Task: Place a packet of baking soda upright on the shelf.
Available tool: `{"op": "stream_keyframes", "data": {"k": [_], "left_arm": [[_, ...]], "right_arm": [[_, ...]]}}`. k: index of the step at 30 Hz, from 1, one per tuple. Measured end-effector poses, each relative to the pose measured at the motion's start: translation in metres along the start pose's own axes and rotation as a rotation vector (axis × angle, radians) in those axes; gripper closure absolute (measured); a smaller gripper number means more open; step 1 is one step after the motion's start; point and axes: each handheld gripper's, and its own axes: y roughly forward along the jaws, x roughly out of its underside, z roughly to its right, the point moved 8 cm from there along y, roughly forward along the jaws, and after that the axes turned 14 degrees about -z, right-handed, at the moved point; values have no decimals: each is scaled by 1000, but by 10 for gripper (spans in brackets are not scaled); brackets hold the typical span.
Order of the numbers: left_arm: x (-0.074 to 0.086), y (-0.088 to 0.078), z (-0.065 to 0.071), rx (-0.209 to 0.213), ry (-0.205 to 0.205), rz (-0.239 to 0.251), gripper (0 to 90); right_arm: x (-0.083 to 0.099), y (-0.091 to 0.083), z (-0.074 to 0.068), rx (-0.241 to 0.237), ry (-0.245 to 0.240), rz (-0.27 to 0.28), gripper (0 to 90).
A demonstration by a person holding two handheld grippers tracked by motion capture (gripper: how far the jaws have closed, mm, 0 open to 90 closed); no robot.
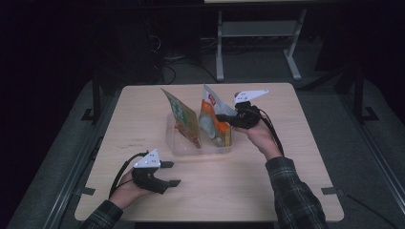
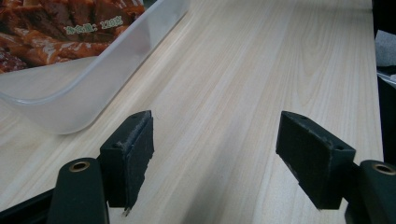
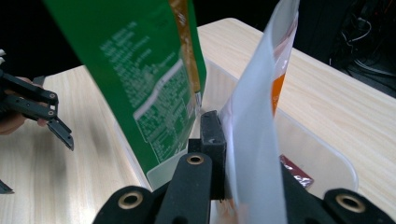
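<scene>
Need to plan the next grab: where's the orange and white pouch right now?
In the high view the orange and white pouch stands in the clear plastic tub's right half, pinched by the right hand-held gripper, beside the green pouch.

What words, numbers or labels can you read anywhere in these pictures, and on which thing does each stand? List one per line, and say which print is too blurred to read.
"120" after some small green characters too blurred to read: on the brown snack packet in the clear plastic tub.
Blocks of white print on the green packet: too small and blurred to read.
Orange and white packet held in the right gripper: print too small to read.
</scene>
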Motion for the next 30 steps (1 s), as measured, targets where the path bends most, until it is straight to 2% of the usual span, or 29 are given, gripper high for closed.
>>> {"op": "stream_keyframes", "data": {"k": [8, 12, 15, 20, 25, 30], "left_arm": [[1, 2, 1, 8, -4, -7, 271], [1, 3, 2, 11, -2, -13, 267], [1, 4, 3, 14, 0, -13, 263], [1, 5, 3, 13, 2, -13, 256], [2, 6, 2, 9, 22, -26, 245], [3, 6, 1, 12, 22, -26, 220]], "right_arm": [[2, 2, 3, 4, 21, 4, 884], [2, 1, 5, 14, 24, 9, 849], [1, -1, 5, 16, 27, 16, 763], [-2, -7, 4, 45, 16, 32, 640], [0, -12, 4, 80, 30, 26, 444], [5, -20, 1, 73, 50, 26, 335]]}}
